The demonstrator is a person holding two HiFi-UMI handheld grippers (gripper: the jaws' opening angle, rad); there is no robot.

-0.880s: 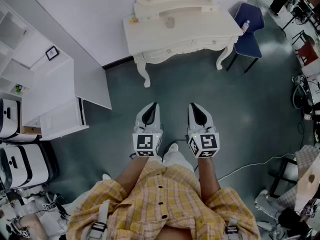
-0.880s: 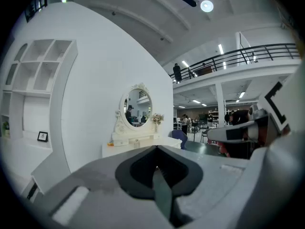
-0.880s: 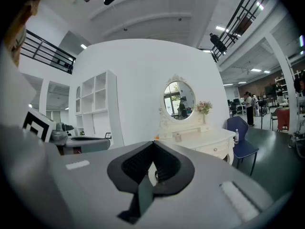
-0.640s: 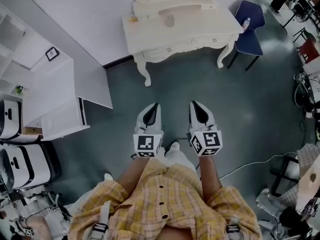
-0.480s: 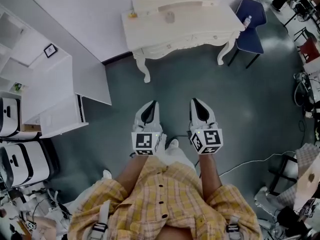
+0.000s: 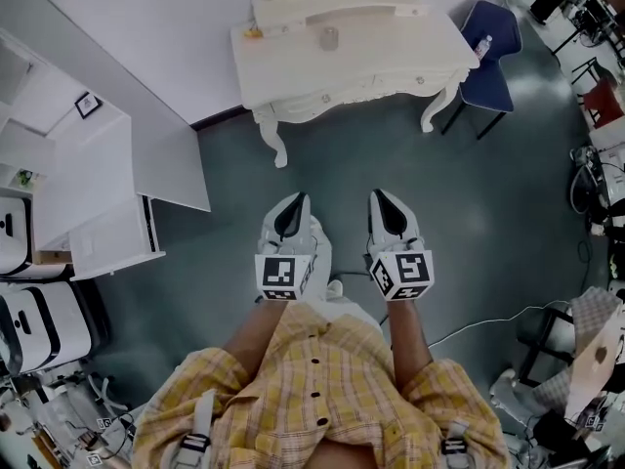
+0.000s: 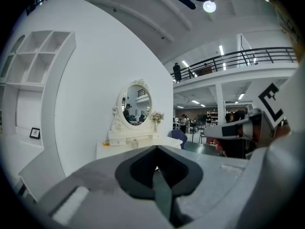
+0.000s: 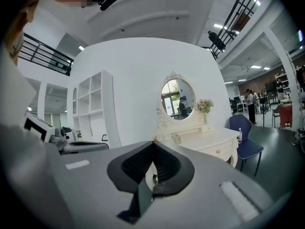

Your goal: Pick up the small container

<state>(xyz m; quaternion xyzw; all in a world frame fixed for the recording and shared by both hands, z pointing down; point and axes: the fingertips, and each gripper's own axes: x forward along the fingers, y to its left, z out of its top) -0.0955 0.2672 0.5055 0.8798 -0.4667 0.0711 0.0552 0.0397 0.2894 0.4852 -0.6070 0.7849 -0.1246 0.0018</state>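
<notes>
The small container [image 6: 329,37] sits on the far dressing table [image 6: 395,55], well apart from both tongs. Left gripper [image 6: 294,201] and right gripper [image 6: 382,196] hang near the person [image 6: 322,399], jaws together, empty. Arriving without opening, a tip would likely knock it over.

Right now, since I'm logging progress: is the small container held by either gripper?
No, the small container stands on the dressing table, well ahead of the left gripper and right gripper, both shut, empty.

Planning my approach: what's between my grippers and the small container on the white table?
Head view: only bare dark green floor lies between the left gripper, right gripper and the white dressing table carrying the small pale container.
</notes>
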